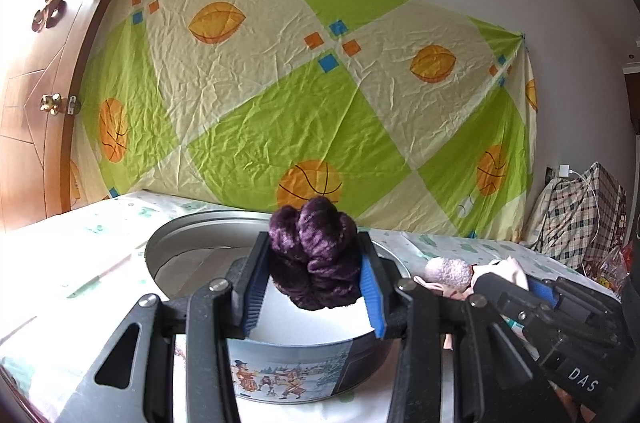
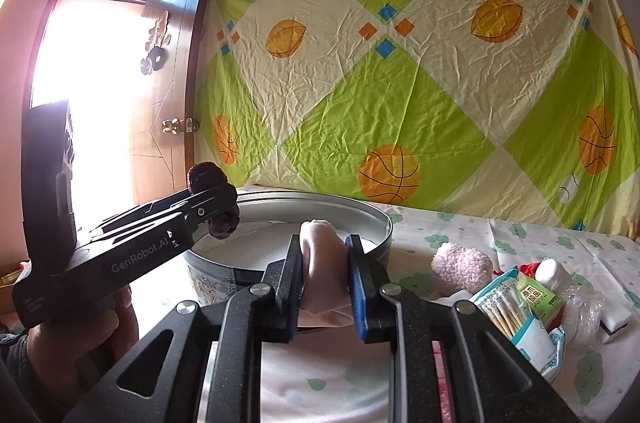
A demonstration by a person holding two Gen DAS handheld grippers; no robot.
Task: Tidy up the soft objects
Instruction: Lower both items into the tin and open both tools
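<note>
My left gripper (image 1: 316, 263) is shut on a dark purple fuzzy bundle (image 1: 314, 255), held just above the open round tin (image 1: 288, 371). In the right wrist view the left gripper (image 2: 218, 203) shows from the side over the tin (image 2: 372, 219), with the purple bundle (image 2: 222, 223) sticking out above and below its fingers. My right gripper (image 2: 326, 263) is shut on a pale pink soft cloth (image 2: 322, 255), near the tin's right rim. A fluffy pale pink sock ball (image 2: 460, 267) lies on the bed to the right, also visible as the sock ball (image 1: 446, 273) in the left wrist view.
A pack of cotton swabs (image 2: 516, 315), a green packet (image 2: 538, 297) and plastic wrap (image 2: 580, 307) lie at the right on the printed bedsheet (image 2: 520, 235). A green patterned sheet (image 1: 300, 95) hangs on the wall. A wooden door (image 2: 176, 83) stands open at left. Checked bags (image 1: 580, 215) sit at far right.
</note>
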